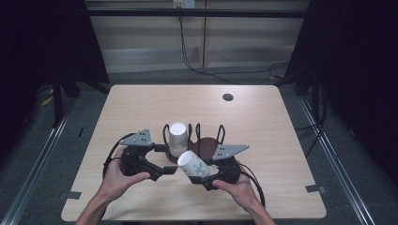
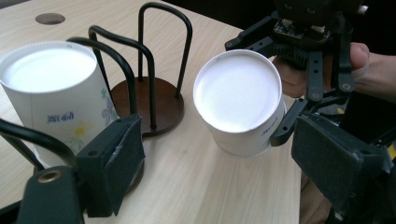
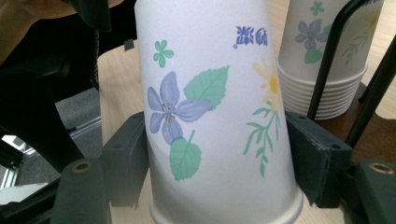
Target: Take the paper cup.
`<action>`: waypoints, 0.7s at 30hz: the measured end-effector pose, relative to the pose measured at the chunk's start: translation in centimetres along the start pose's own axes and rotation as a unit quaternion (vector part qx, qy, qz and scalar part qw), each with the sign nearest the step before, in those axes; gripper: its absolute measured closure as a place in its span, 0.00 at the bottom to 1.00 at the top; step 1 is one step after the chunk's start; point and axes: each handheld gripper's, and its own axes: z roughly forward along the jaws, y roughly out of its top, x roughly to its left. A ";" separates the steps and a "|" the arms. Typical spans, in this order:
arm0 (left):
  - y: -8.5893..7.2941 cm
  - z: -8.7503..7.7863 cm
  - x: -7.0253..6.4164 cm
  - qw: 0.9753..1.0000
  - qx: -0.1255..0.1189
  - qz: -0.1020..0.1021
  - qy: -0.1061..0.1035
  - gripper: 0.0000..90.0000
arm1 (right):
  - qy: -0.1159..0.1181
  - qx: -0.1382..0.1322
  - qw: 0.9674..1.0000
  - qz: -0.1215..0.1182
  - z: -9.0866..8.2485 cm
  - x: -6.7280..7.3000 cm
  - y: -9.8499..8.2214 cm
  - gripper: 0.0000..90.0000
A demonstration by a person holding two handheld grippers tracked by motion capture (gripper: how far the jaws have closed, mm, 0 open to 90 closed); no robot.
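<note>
Nearest, my right gripper (image 1: 210,179) has its jaws clamped on a floral paper cup (image 1: 194,163), tilted, base toward my left gripper (image 1: 165,159), whose jaws stand apart with nothing between. Just beyond, a cup stack (image 1: 178,137) sits in the wire holder (image 1: 206,140). Farther off, bare tabletop (image 1: 155,101) runs open to the far edge.

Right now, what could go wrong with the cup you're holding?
1. The right gripper holds the cup tilted, by its thin paper sides; a harder squeeze might crush it.
2. The cup hangs close to the stack in the wire holder, so a swing could knock them.
3. The left gripper is open just beside the cup and might bump it.
</note>
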 end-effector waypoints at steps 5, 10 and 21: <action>-0.5 0.3 0.0 1.000 0.017 -0.006 -0.001 0.30 | -0.001 0.014 1.000 0.001 -0.1 -0.1 0.0 0.32; -0.8 0.9 0.0 1.000 0.028 0.006 0.005 0.27 | -0.003 0.039 0.999 -0.002 -0.4 -0.3 0.1 0.32; -0.9 1.6 -0.4 0.998 0.048 0.037 0.013 0.26 | -0.003 0.090 0.996 -0.016 -0.3 -0.6 0.3 0.32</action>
